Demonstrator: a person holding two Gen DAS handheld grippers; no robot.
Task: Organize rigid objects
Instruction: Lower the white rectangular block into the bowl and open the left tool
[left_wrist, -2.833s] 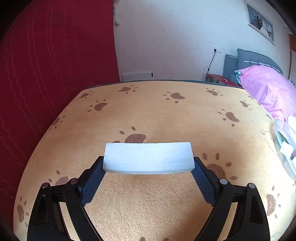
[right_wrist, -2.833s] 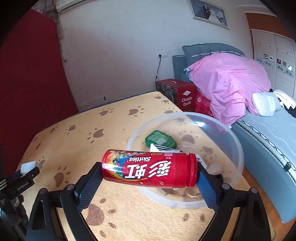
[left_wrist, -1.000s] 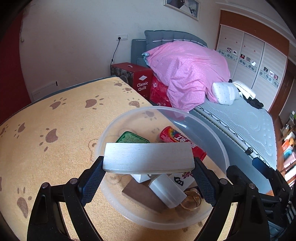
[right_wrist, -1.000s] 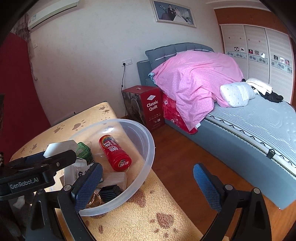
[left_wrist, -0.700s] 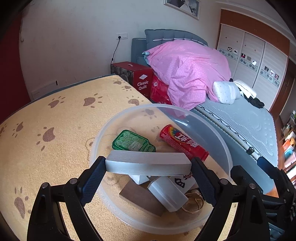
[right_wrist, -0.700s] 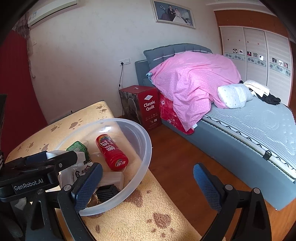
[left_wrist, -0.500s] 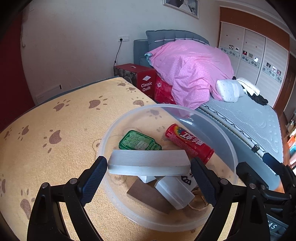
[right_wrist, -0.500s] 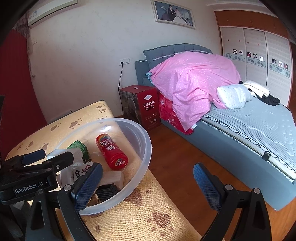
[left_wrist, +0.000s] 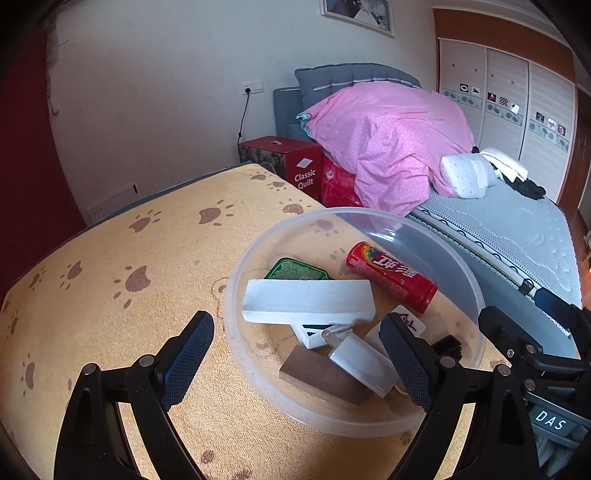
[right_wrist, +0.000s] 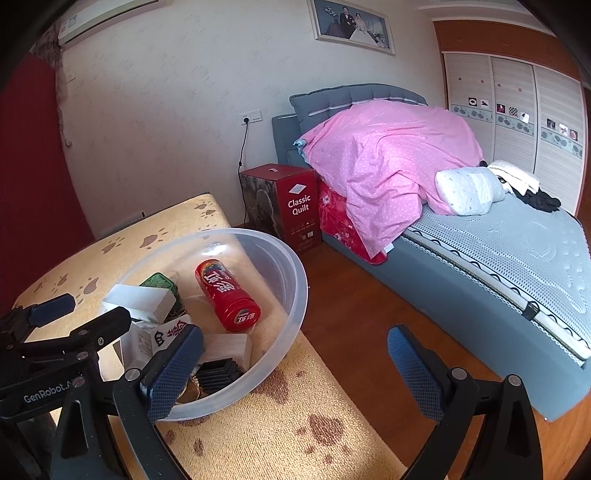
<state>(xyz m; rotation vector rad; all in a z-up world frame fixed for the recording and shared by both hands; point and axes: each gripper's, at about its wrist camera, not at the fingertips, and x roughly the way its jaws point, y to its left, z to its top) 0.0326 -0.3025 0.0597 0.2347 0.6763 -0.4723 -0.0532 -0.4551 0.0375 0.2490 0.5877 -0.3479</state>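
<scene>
A clear plastic bowl (left_wrist: 236, 280) sits on the paw-print table (left_wrist: 110, 280). In it a white block (left_wrist: 306, 301) lies on top of a green tin (left_wrist: 291, 267), a red Skittles tube (left_wrist: 391, 275), a white charger (left_wrist: 362, 360), a brown block (left_wrist: 321, 380) and other small items. My left gripper (left_wrist: 297, 349) is open and empty, just in front of the white block. My right gripper (right_wrist: 295, 363) is open and empty beside the bowl (right_wrist: 291, 295), over the table's edge; the tube (right_wrist: 225, 293) and white block (right_wrist: 142, 299) show there too.
The table's right edge drops to a wooden floor (right_wrist: 354, 314). A bed with a pink quilt (right_wrist: 391, 147) and a red "Classic Quilt" box (right_wrist: 291, 206) stand beyond. The right gripper's body (left_wrist: 535, 354) sits at the bowl's right side in the left wrist view.
My left gripper has opened and let go of the white block, which now rests in the bowl. It has pulled back a little. The right gripper stays open and still.
</scene>
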